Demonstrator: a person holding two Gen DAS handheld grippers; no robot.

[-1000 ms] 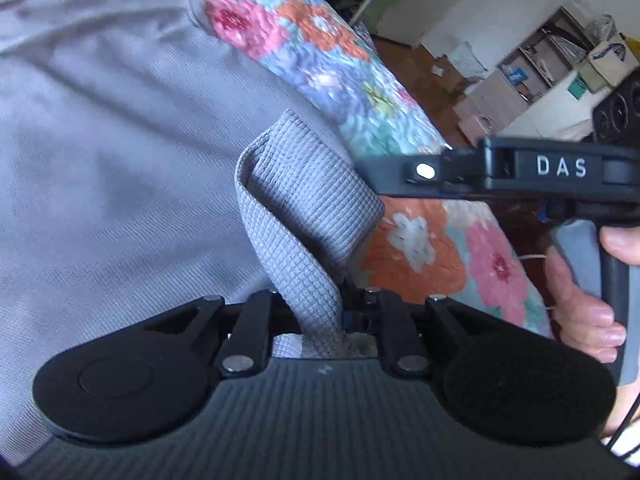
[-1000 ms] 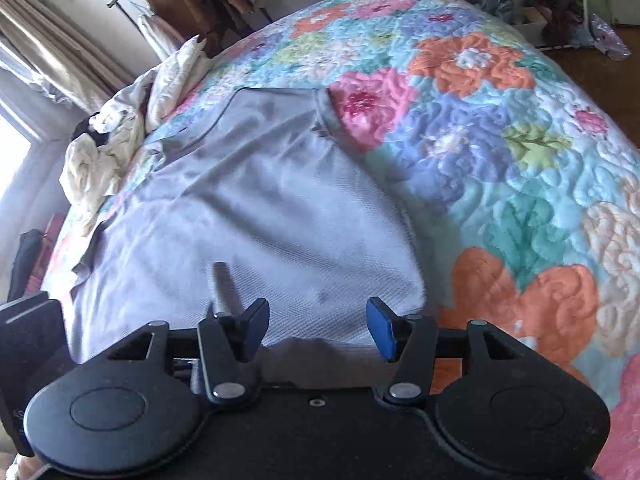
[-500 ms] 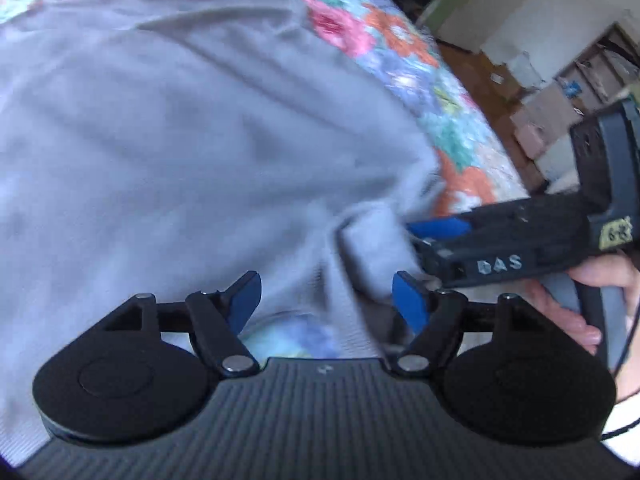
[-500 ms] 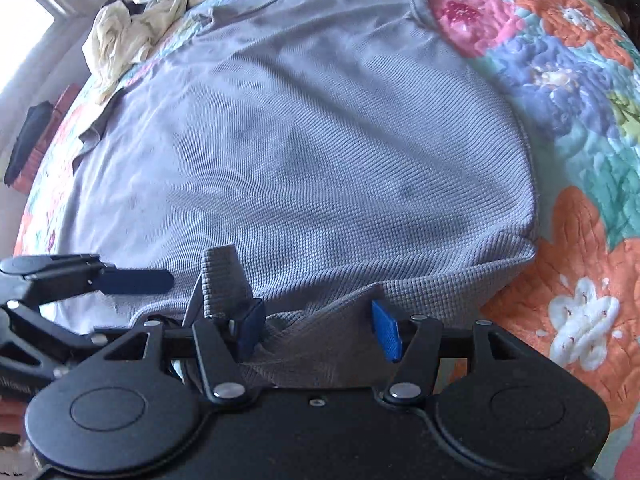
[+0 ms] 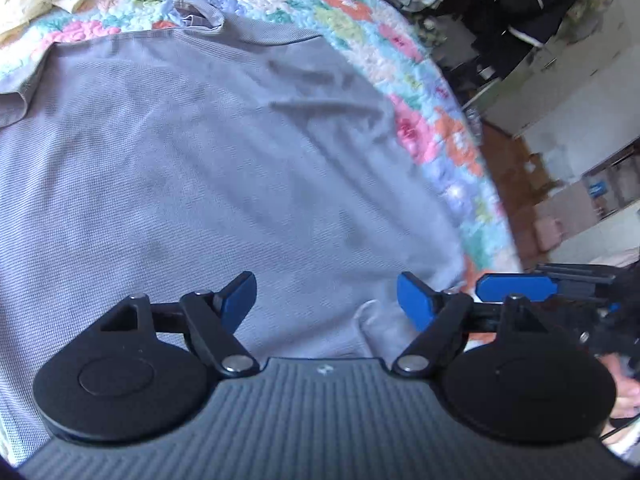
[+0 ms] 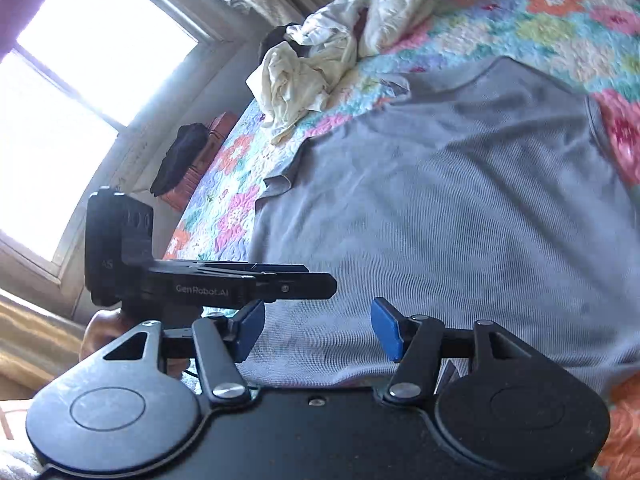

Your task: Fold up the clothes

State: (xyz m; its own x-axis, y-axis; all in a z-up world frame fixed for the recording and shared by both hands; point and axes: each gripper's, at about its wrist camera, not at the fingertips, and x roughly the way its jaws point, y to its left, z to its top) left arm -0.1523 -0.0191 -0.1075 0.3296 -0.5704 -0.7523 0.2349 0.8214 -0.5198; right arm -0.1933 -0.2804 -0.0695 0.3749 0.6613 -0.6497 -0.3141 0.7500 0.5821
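Grey shirt (image 5: 224, 168): spread flat on bed (image 5: 432, 128), running lengthwise away from its near edge; folded or not, hard to judge.
Left tongs (image 5: 326, 294): wide, empty, over near hem.
Right tongs (image 6: 318, 328): wide, empty, alongside, equally near.

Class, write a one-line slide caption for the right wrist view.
Open right gripper above a grey shirt spread on a floral quilt, left gripper alongside.
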